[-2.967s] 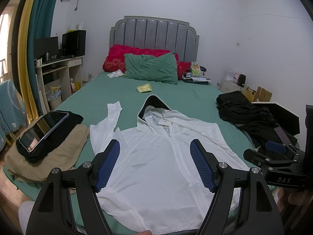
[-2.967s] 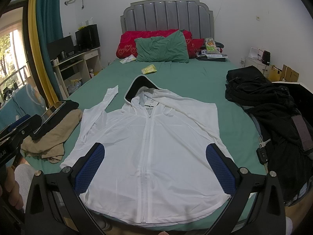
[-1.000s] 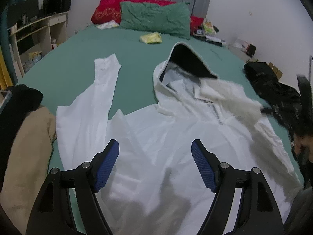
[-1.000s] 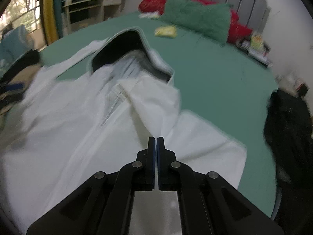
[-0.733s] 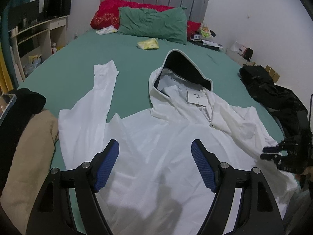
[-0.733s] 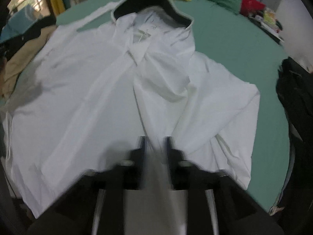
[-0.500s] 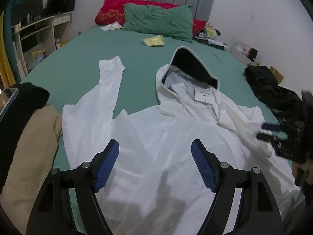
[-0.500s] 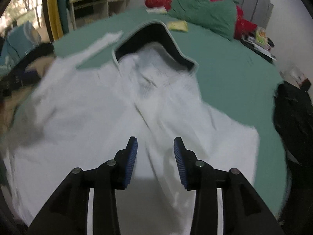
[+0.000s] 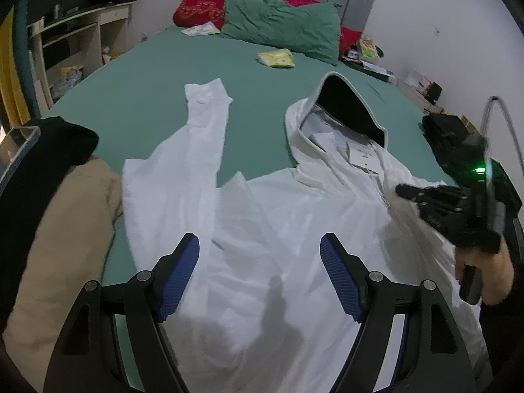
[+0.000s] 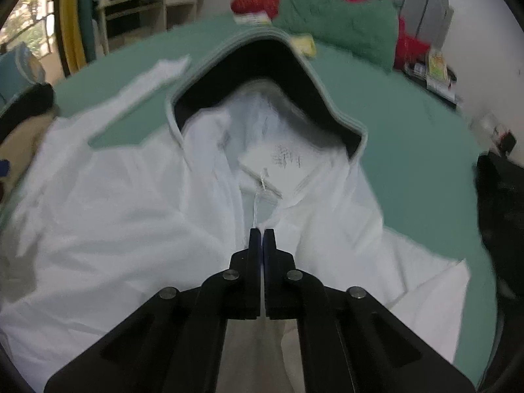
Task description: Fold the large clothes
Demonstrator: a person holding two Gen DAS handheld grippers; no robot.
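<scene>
A white hooded jacket (image 9: 262, 216) lies face up on the green bed (image 9: 131, 98), its dark-lined hood (image 9: 350, 111) toward the pillows. Its left sleeve (image 9: 203, 124) stretches up the bed; the right sleeve is folded in over the chest. My left gripper (image 9: 258, 271) hovers open above the jacket's lower front, nothing between its blue pads (image 9: 178, 271). In the right wrist view my right gripper (image 10: 262, 231) is shut at the zipper (image 10: 257, 206) just below the collar and paper tag (image 10: 278, 163), apparently pinching the thin fabric. A hand (image 9: 491, 271) holds this gripper (image 9: 401, 190).
Tan and black clothes (image 9: 65, 229) are piled at the bed's left edge with a tablet (image 9: 19, 144) on top. Black garments (image 9: 448, 131) lie at the right edge. A green pillow (image 9: 281, 23), a red pillow and a yellow packet (image 9: 276, 58) sit by the headboard. A desk (image 9: 82, 32) stands left.
My right gripper let go of the folded-over sleeve, opened, moved up toward the collar and shut again at the zipper. My left gripper stayed open and drifted a little.
</scene>
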